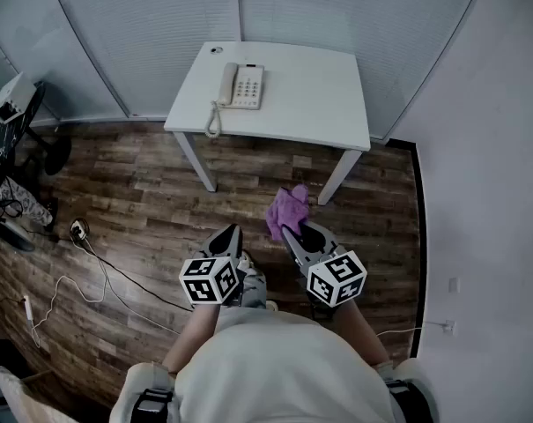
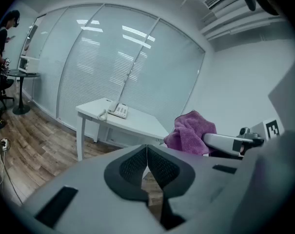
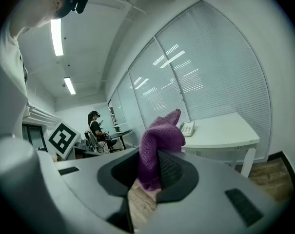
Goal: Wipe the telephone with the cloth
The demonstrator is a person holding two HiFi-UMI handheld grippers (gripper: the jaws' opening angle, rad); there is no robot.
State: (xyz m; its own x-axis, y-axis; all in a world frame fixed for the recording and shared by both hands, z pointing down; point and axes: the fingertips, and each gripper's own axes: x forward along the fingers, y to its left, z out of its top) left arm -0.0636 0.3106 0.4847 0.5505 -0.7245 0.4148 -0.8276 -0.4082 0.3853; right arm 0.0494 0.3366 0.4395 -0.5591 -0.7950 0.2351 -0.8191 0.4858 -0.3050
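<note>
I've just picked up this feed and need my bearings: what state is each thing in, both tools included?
left tool: shut, nothing between its jaws.
right tool: shut on the cloth.
cloth: bunched, pinched in the right tool, away from the table.
telephone: on the table, handset in its cradle, untouched.
table: upright, bearing the telephone.
</note>
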